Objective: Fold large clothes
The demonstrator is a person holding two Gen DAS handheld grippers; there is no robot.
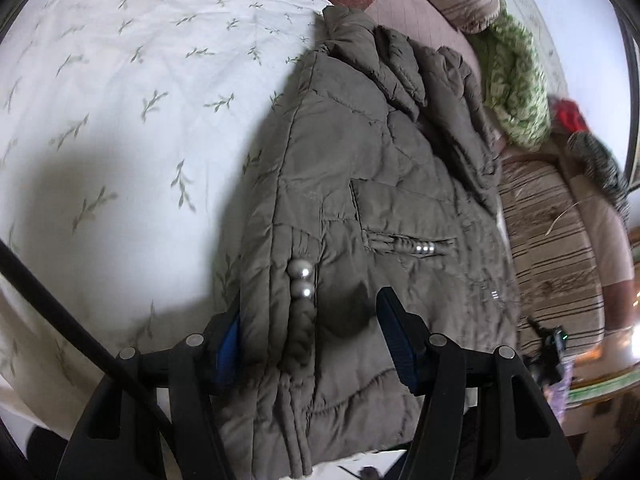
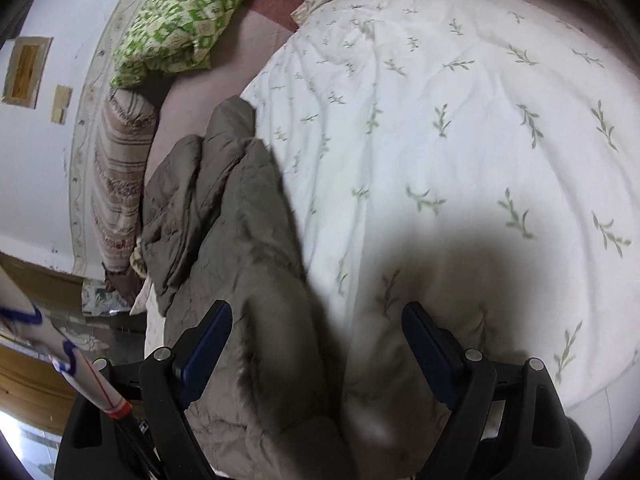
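Olive quilted jacket [image 1: 360,208] fabric is filling the space right in front of both wrist cameras, lying bunched on a bed whose white quilt [image 1: 120,120] is printed with small green sprigs. Its hem is running between the fingers of the left tongs [image 1: 310,344], which are standing spread apart with nothing pinched; the left blue pad [image 1: 228,348] is sitting at the jacket's edge and the right pad is hovering over the padded panel. A braided cord with two silver beads [image 1: 301,280] is lying between those fingers, and a pocket slit with a beaded pull [image 1: 420,247] is showing further up. The right tongs [image 2: 316,344] are also gaping wide, straddling the jacket's edge, with the left finger over the olive fabric and the right finger over the shadowed quilt; nothing is gripped. Beyond the jacket, a green-and-white patterned pillow [image 2: 180,20] is resting near the wall, and a brown striped blanket [image 2: 120,168] is lying along the bed's side beside the jacket.
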